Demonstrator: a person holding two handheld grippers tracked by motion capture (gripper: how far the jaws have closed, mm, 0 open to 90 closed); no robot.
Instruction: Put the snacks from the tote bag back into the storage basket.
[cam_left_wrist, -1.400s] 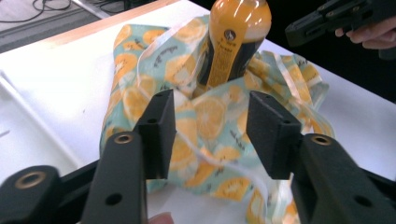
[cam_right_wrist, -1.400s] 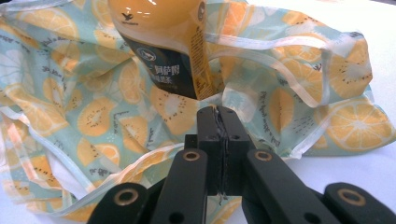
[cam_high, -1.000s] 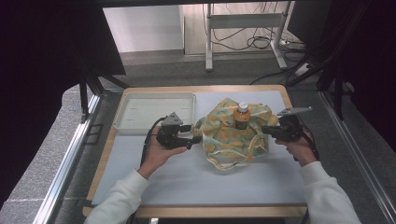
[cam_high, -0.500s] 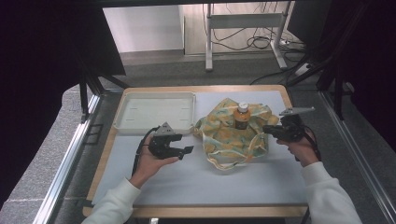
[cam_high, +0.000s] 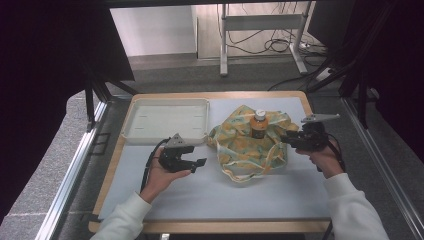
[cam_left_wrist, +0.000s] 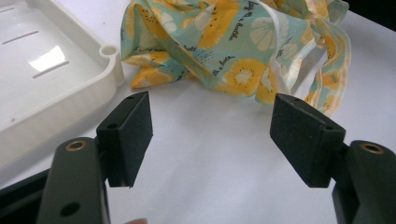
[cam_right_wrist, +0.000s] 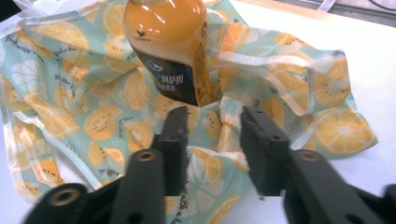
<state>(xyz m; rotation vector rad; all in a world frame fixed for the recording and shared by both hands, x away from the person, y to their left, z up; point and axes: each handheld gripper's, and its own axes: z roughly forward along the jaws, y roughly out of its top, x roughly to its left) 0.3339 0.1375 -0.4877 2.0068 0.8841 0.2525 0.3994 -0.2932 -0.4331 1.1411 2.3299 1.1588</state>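
Note:
A teal cloth bag (cam_high: 248, 148) printed with orange fruit slices lies crumpled on the white mat. An orange drink bottle (cam_high: 258, 123) stands upright among its folds. My right gripper (cam_high: 286, 140) sits at the bag's right edge, pointing at the bottle (cam_right_wrist: 173, 44). Its jaws have just been opening; in the right gripper view (cam_right_wrist: 212, 128) a fold of the cloth (cam_right_wrist: 88, 116) lies between them, unpinched. My left gripper (cam_high: 201, 162) is open on the mat, left of the bag. Its pads (cam_left_wrist: 134, 128) frame bare mat, with the cloth (cam_left_wrist: 224, 51) ahead.
A shallow white tray (cam_high: 131, 131) lies empty at the back left, its corner (cam_left_wrist: 108, 52) close to the left jaw. The bag's loose straps (cam_high: 239, 176) trail toward me. The wooden table edge (cam_high: 111, 175) borders the mat.
My left gripper has drawn back from the bag's left edge, toward me and lower. The right gripper's jaws have parted off the cloth; that hand has stayed put.

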